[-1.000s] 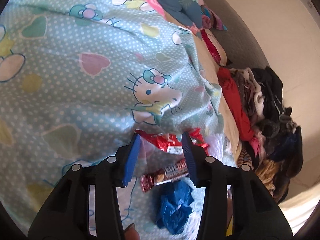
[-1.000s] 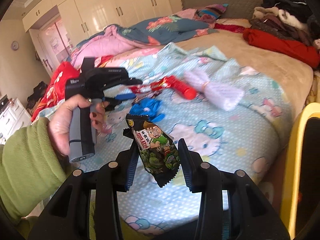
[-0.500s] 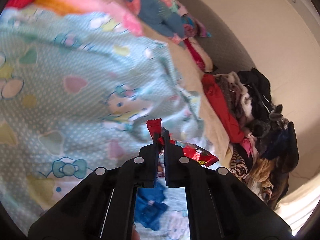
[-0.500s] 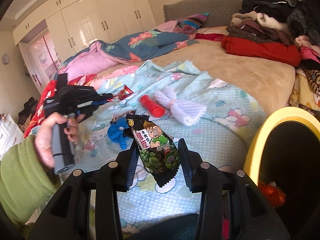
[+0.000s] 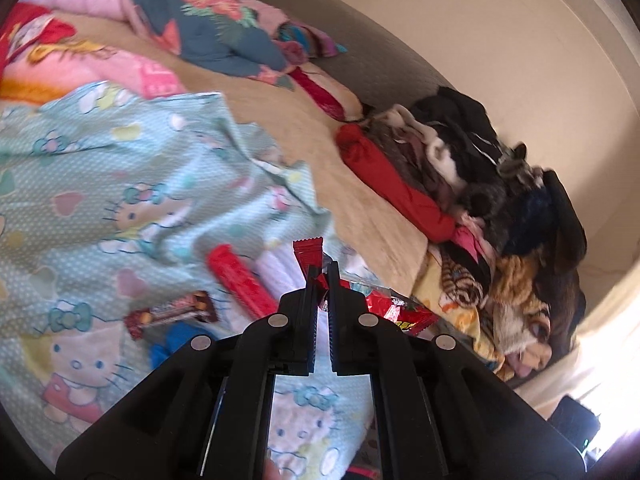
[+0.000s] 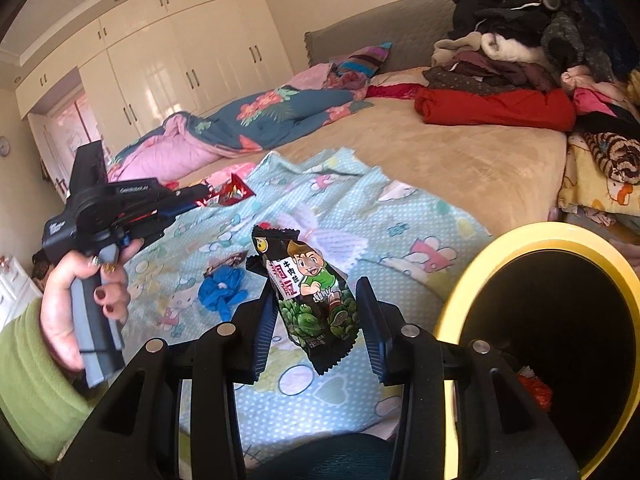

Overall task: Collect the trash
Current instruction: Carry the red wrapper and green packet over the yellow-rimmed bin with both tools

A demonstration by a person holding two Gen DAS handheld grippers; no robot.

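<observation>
the left tool (image 5: 322, 270) has just clamped the red wrapper (image 5: 308, 254) and lifted it off the bed (image 6: 460, 168); the right tool (image 6: 316, 304) grips the black snack packet (image 6: 316, 300) beside the yellow bin (image 6: 452, 304), so both can be dropped in.

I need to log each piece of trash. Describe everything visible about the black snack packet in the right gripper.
The black snack packet is glossy film with zigzag crimped ends, printed with a cartoon boy in a green shirt, green leafy shapes and white Chinese characters. It stands upright, slightly tilted, unopened as far as shows, pinched between the right gripper pads, hanging above the bedsheet beside the yellow-rimmed bin.
</observation>
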